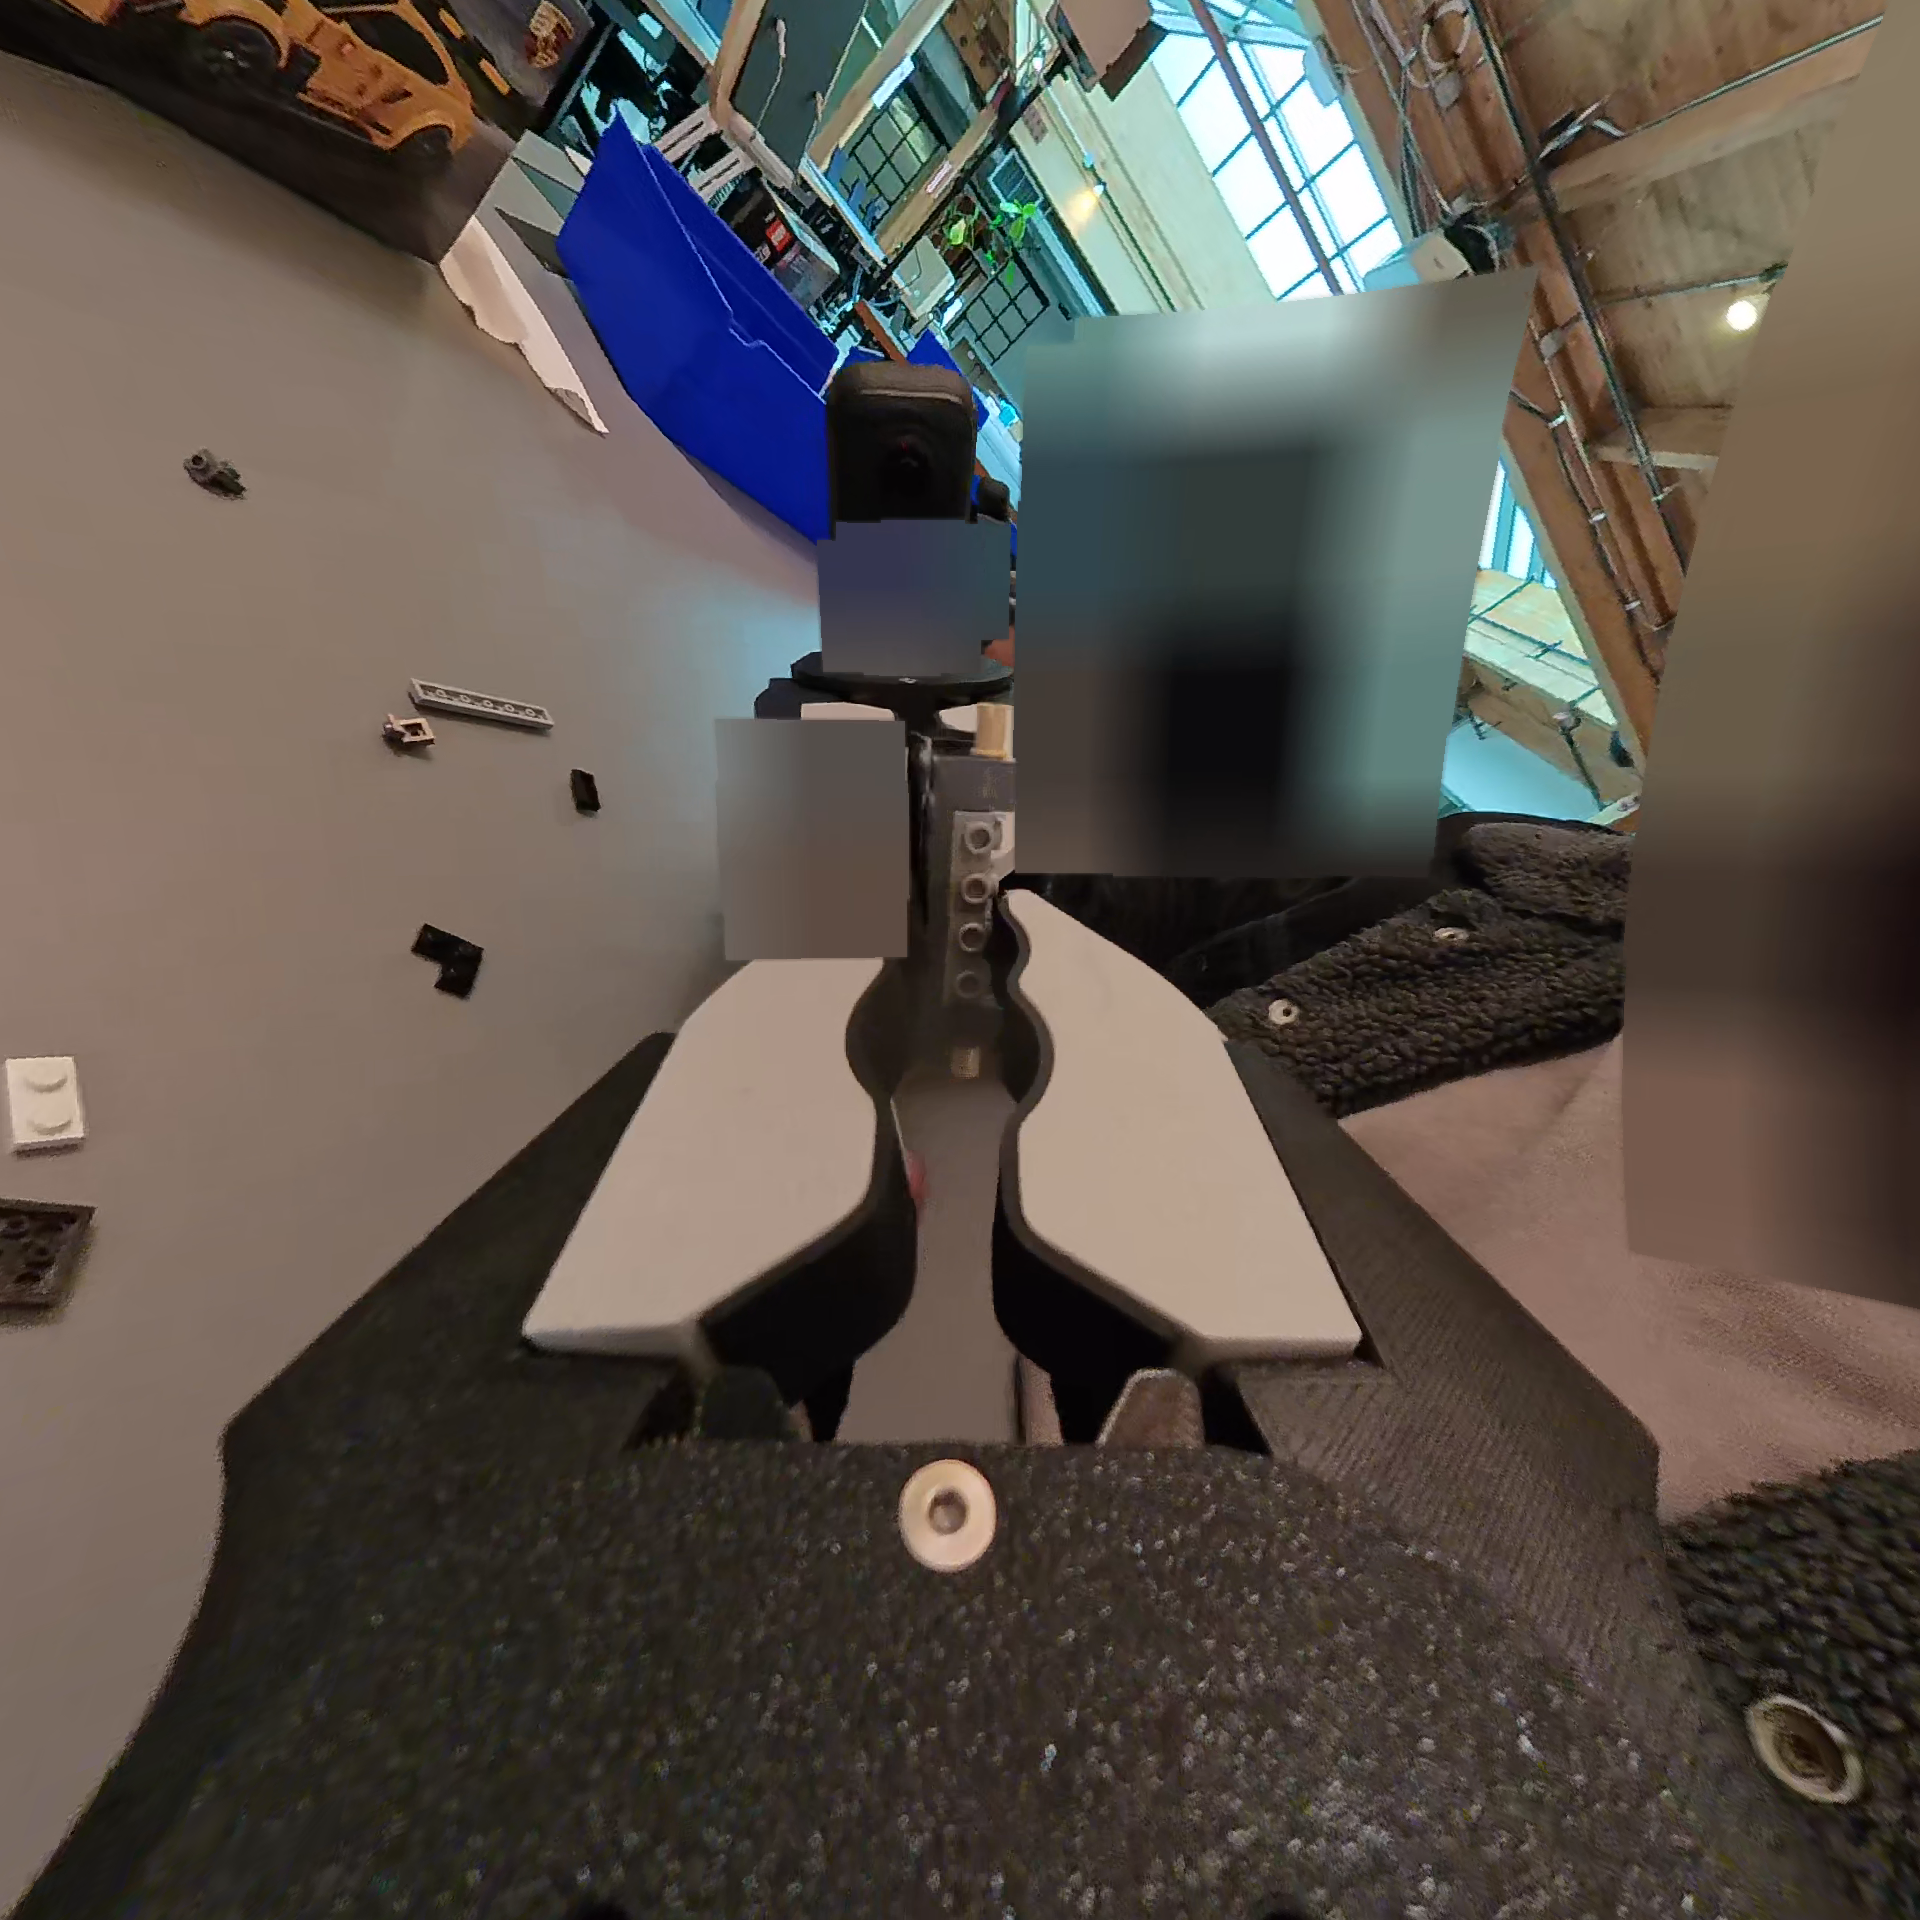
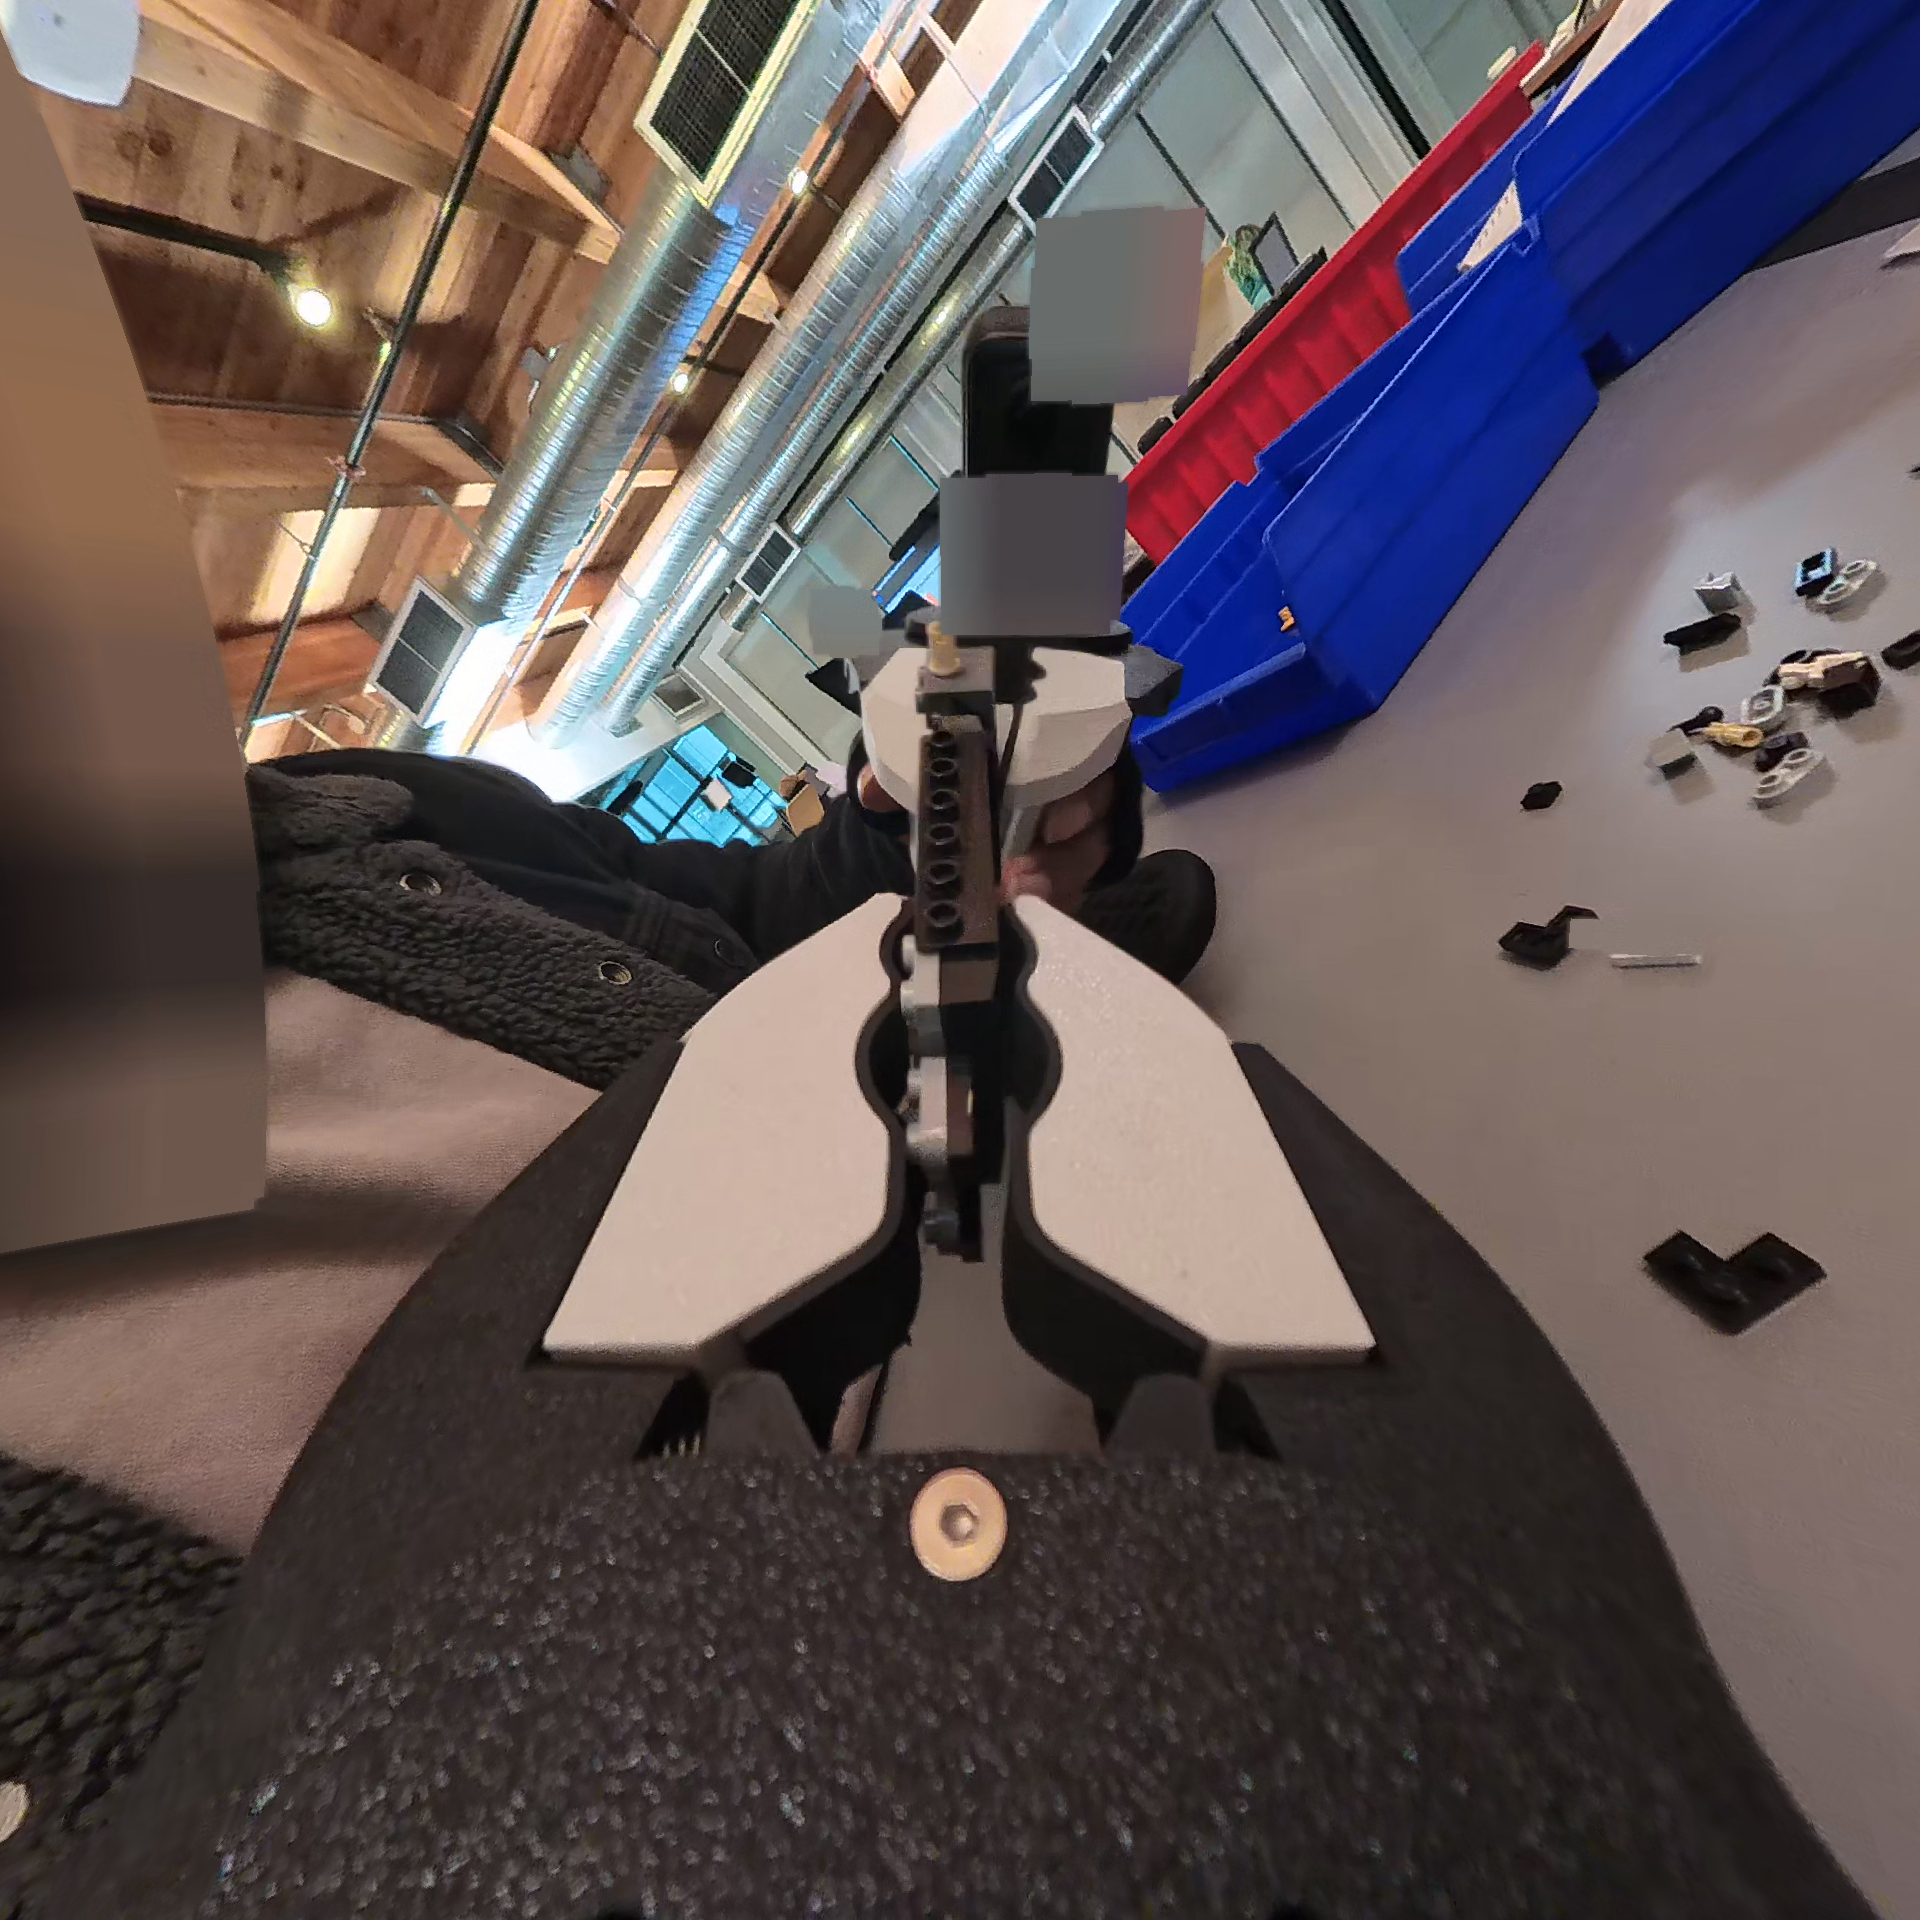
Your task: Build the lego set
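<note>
In the left wrist view my left gripper [image 1: 956, 961] is shut on a lego assembly, a grey beam with a row of holes [image 1: 971, 914] that sticks out past the fingertips, with a tan pin [image 1: 992, 732] at its far end. The right gripper's body [image 1: 899, 457] faces it just beyond. In the right wrist view my right gripper [image 2: 951, 914] is shut on a lego assembly with a black holed beam [image 2: 948, 831] sticking forward and grey and white parts [image 2: 935, 1101] between the jaws. The left gripper [image 2: 997, 727] sits at the beam's far end. Both are held above the grey table [image 2: 1455, 1091].
Loose pieces lie on the table: a white plate [image 1: 42, 1103], a black L piece [image 1: 449, 958], a long grey plate [image 1: 480, 704], another black L piece [image 2: 1733, 1280], a pile of small parts [image 2: 1787, 686]. Blue bins [image 2: 1455, 488] and a red bin [image 2: 1299, 343] stand behind. A person's dark fleece jacket [image 2: 468, 925] is close. Both grippers' tips are close together, under 4 cm apart. My right gripper's tips are some 12 centimeters from the black L piece [image 2: 1733, 1280]. It is also in sight in the left wrist view [image 1: 467, 938].
</note>
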